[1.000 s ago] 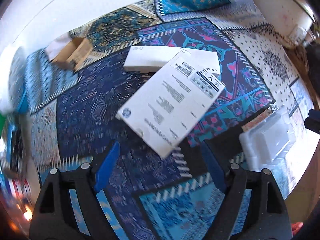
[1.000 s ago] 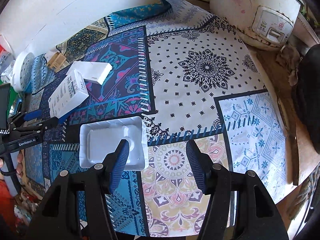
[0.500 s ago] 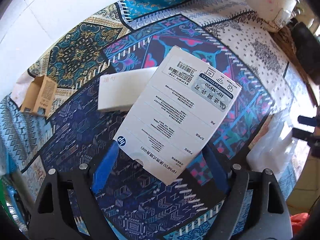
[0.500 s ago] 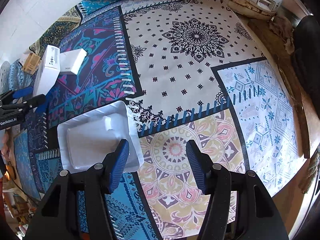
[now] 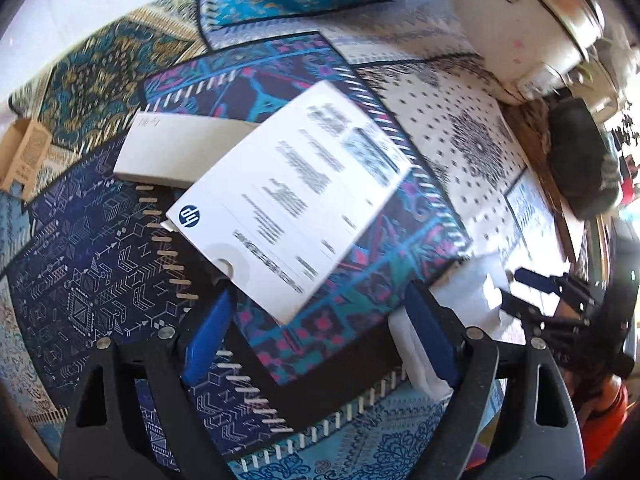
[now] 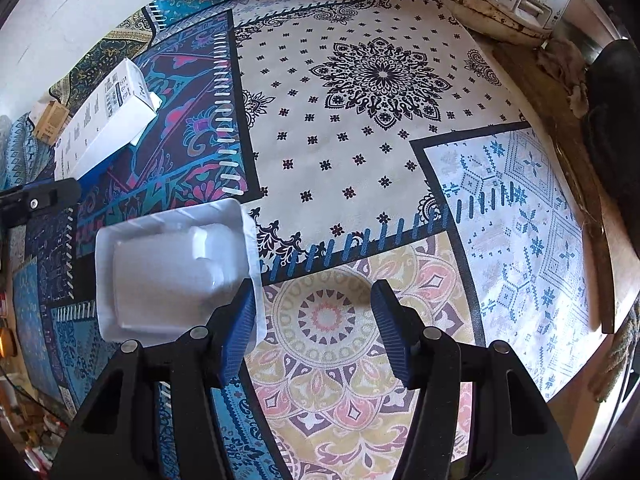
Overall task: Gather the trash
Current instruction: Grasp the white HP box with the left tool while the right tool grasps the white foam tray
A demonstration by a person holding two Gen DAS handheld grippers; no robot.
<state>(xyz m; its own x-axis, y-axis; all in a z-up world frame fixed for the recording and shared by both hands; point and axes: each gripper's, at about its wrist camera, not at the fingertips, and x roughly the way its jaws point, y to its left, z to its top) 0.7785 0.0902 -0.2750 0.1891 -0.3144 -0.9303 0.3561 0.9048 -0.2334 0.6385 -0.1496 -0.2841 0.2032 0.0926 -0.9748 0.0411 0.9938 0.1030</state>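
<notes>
Looking along my left gripper (image 5: 316, 328), I see the flat white printed cardboard box with a blue round logo (image 5: 292, 212) lying just ahead of the blue fingers (image 5: 208, 332), which are spread wide and hold nothing. Its near corner points into the gap between them, and its long axis runs diagonally, from near-left up to far-right, so I judge the fingers would need to turn to close across its short width. One end leans on a second plain white box (image 5: 176, 156), leaving it tilted, not flat on the patterned cloth surface (image 5: 92, 260).

My right gripper (image 6: 316, 328) is also released and empty. The white moulded plastic tray (image 6: 172, 272) sits on the cloth just to its left, its near corner beside the left finger, not between the two. From that side the printed box (image 6: 100, 132) is well apart, far left, so the left gripper is nearer to it.
</notes>
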